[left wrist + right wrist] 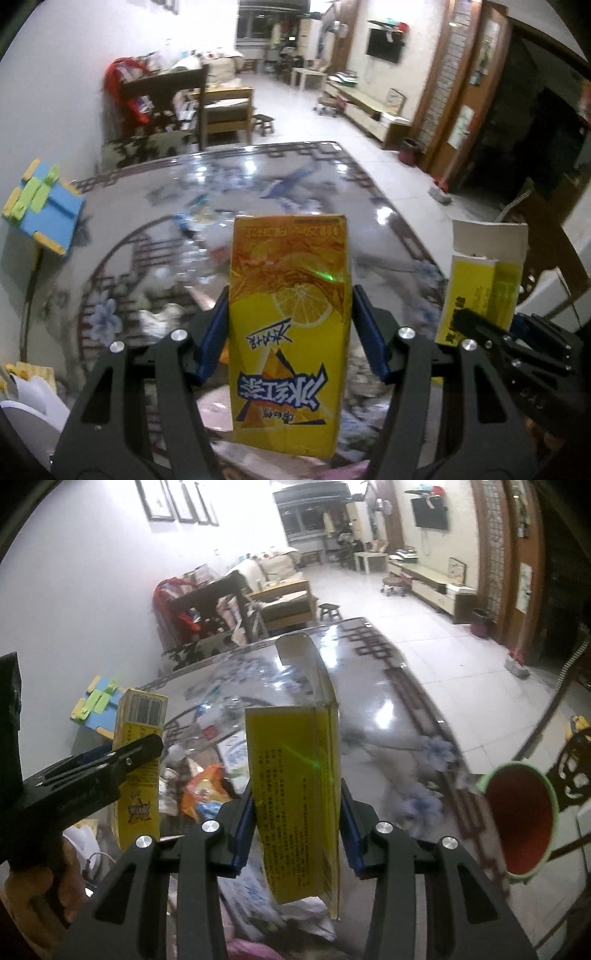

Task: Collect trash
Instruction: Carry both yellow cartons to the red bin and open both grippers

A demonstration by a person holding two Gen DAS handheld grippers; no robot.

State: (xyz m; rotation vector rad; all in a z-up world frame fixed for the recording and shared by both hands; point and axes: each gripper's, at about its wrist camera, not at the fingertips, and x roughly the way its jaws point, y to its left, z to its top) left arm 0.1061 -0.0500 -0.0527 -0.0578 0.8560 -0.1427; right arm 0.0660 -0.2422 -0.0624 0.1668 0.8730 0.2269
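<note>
The left hand-held gripper (288, 332) clamps a yellow drink carton (288, 332) and the right hand-held gripper (297, 823) an opened yellow box (295, 805), both above the littered tabletop (369, 221), so pickup looks done; next needs a bin, none visible.

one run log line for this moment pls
left gripper: shut on drink carton | right gripper: shut on yellow box | both above littered table

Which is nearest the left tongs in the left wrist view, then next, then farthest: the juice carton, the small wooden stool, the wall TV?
1. Juice carton, held between the left tongs.
2. Small wooden stool, on the floor past the table.
3. Wall TV, upper right.
</note>
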